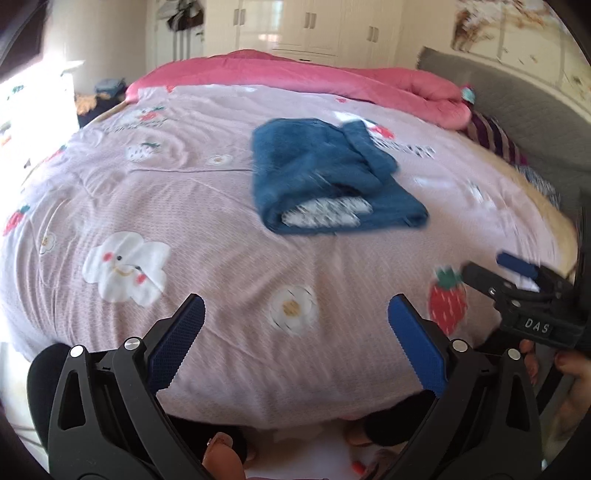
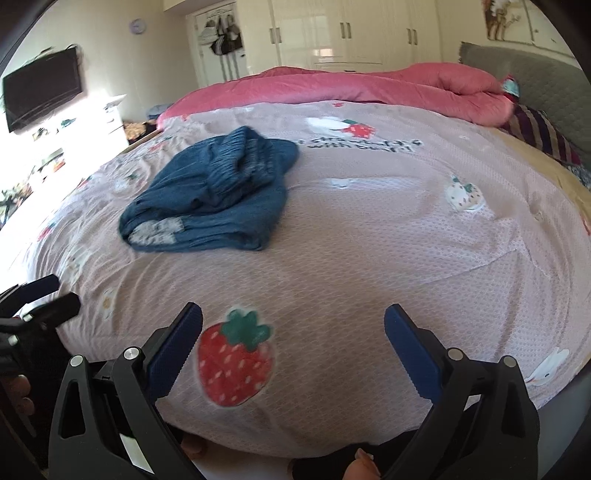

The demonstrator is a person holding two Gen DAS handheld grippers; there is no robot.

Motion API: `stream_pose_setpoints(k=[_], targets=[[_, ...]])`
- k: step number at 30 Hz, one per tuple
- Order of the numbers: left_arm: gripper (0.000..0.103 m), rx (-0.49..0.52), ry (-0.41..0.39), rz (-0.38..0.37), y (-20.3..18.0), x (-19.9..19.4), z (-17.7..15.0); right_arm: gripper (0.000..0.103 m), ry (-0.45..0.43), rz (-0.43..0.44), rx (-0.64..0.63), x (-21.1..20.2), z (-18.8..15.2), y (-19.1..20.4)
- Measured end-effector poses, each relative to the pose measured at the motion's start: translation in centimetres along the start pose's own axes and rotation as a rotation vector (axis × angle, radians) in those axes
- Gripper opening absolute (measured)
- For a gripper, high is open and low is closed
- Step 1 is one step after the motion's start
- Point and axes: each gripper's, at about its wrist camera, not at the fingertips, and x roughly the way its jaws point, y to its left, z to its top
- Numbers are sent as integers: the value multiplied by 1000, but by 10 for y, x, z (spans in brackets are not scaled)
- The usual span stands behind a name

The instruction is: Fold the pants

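Pants (image 1: 328,177), blue and folded into a thick bundle, lay on the pink printed bedspread (image 1: 207,206) well beyond both claws, touched by neither. Nearest the left wrist camera, the left gripper (image 1: 295,314) hung over the bed's near edge with its blue-padded fingers spread wide and nothing between them; a printed daisy (image 1: 293,304) showed in the gap. At about three o'clock in that view the right gripper (image 1: 495,267) appeared, blurred. In its own view the right gripper (image 2: 293,323) was likewise wide open and empty above a printed strawberry (image 2: 234,363). There the pants (image 2: 210,199) sat toward eleven o'clock. Farther off, at twelve o'clock, a pink quilt (image 2: 332,86) lay bunched before white wardrobes (image 2: 347,33).
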Motion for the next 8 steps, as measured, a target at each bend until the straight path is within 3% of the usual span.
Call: stream_pose_setpoints(k=[3,5,8], targets=[[94,-44,16,56,32,12,24,98,-34,-103,50,9,28,-40],[94,-54,39,169,69,34,49,98,-56,-212,63,20,56,-76],[94,-50,65,301,125,79,92,98,31,-352,117,56,104,-147]])
